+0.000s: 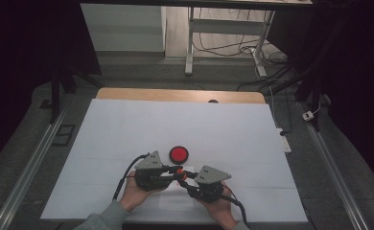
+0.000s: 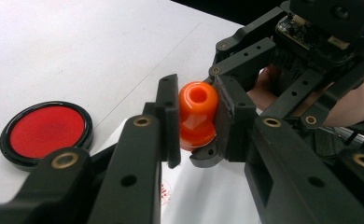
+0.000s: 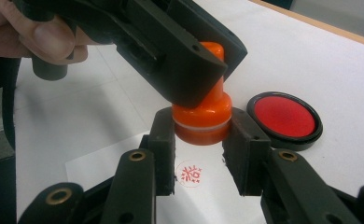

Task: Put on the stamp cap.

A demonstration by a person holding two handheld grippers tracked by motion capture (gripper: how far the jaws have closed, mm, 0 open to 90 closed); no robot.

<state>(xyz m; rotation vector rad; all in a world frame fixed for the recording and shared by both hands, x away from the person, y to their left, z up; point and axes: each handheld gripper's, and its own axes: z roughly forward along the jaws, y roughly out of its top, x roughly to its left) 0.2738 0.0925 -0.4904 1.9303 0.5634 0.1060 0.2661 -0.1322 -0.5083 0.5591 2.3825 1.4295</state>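
Both grippers pinch one orange stamp — left gripper on its top, right gripper round its base — just above the paper slip, red mark beneath. Stamping looks done; next, likely capping, ink pad just beyond.

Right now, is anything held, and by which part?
Yes: the orange stamp. The right gripper clamps its wide base; the left gripper clamps its narrower upper handle.

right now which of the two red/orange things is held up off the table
The orange stamp: both the left gripper and right gripper clamp it above the paper. The round red ink pad lies flat on the table, untouched.
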